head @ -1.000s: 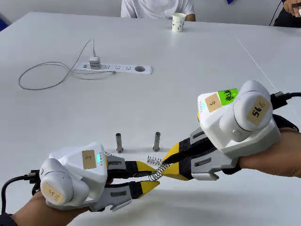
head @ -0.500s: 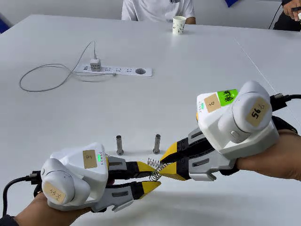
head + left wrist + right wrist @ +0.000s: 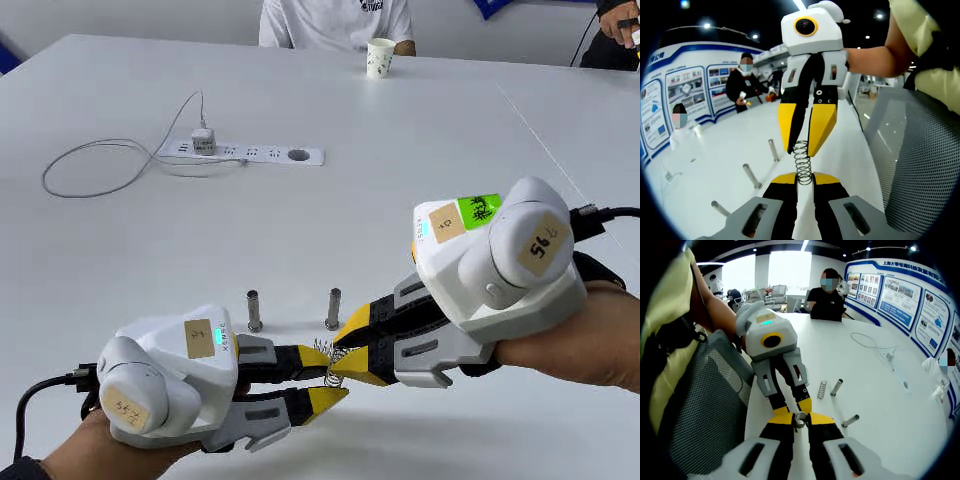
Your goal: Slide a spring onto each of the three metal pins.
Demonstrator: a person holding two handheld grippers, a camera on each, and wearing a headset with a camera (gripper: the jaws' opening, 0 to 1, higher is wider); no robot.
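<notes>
A white table (image 3: 300, 90) spreads across the top of the head view. In the right gripper view, a bright window (image 3: 785, 270) sits top middle, a wall of posters (image 3: 902, 295) upper right, and a grey net chair (image 3: 705, 390) lower left.

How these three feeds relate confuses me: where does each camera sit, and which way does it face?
Head view: on the headset, facing forward and down at the table; left hand, right hand and both tools show, left tool meeting right tool at the spring.
Left gripper view: on the left tool, facing along its jaws toward the right tool and the person's arm.
Right gripper view: on the right tool, facing the left tool; a sleeve shows.
Shared: all three catch the spring and pins.
</notes>
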